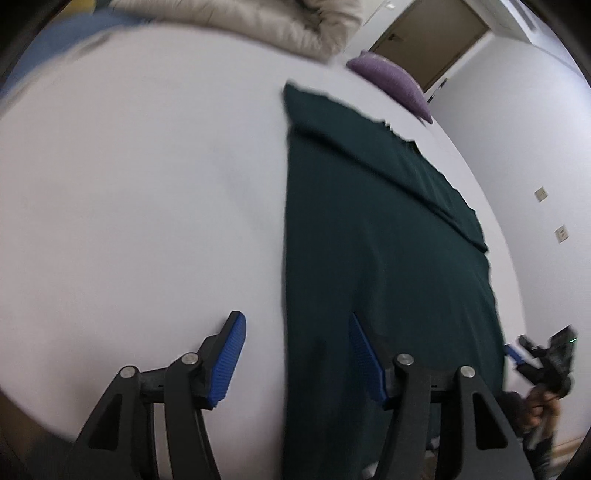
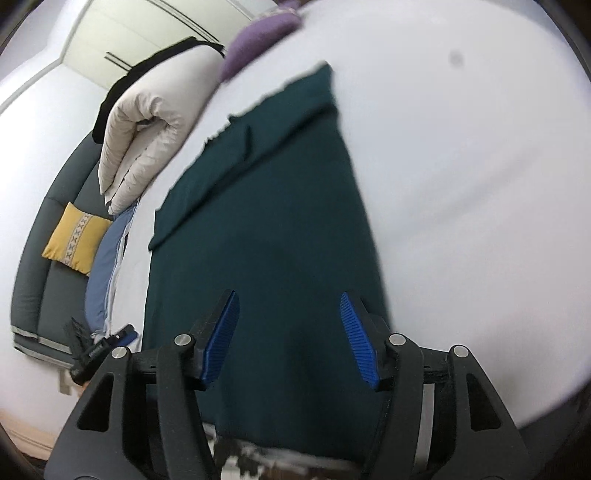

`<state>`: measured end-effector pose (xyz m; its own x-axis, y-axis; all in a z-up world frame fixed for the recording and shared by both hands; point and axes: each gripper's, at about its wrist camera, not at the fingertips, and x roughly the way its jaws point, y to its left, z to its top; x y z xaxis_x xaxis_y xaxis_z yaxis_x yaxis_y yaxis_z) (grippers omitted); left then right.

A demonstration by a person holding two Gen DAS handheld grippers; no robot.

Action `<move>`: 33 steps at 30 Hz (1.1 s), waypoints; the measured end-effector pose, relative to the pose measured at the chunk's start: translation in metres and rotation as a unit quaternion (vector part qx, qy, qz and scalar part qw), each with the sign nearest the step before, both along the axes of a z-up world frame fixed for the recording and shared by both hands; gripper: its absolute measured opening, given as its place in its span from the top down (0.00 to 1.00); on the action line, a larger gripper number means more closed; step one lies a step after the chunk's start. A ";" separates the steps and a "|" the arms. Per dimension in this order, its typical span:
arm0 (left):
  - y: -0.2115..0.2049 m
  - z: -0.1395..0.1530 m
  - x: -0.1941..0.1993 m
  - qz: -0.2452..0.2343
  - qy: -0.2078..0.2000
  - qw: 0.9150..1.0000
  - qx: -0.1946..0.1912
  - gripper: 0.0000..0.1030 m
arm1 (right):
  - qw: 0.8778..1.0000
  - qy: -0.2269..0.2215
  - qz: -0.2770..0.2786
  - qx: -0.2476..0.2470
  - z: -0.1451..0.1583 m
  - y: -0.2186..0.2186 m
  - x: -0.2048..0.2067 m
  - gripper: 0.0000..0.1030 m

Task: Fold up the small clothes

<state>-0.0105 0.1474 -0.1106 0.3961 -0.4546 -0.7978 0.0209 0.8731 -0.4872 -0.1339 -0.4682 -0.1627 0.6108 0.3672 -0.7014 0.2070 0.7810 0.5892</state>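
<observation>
Lying flat on the white bed sheet [image 1: 147,184]: dark green rectangular cloth garment [image 1: 369,258], near end hanging over the bed edge. Hovering above it, left tongs [image 1: 295,354] straddling its left edge, right tongs [image 2: 290,332] over its middle, both spread wide, gripping nothing. Risking a skewed fold, likely from motion blur and a single-layer pinch. Leaving open sheet either side of the garment.

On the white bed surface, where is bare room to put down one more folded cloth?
Bare sheet lies wide between the dark green garment and the blue cloth in the left wrist view. On the garment's other side, the right wrist view shows more bare sheet. The far end is crowded: beige duvet and purple cushion.
</observation>
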 end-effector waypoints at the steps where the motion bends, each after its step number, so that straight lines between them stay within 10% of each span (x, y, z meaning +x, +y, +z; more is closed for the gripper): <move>1: 0.001 -0.004 -0.010 -0.003 0.008 1.000 -0.013 0.40 | 1.000 0.005 -0.001 0.003 -0.004 -0.001 -0.007 0.46; 11: 0.004 -0.022 -0.031 -0.034 0.084 0.991 -0.099 0.49 | 0.996 0.073 0.003 0.048 -0.031 -0.016 -0.045 0.46; 33: -0.008 -0.026 -0.028 -0.057 0.106 0.988 -0.095 0.87 | 0.987 0.158 0.028 -0.005 -0.029 -0.017 -0.030 0.46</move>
<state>-0.0380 0.1393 -0.1370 0.1668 -0.6365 -0.7530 -0.0062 0.7630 -0.6463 -0.1641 -0.4856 -0.1920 0.3391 0.3861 -0.8579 0.3351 0.8025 0.4936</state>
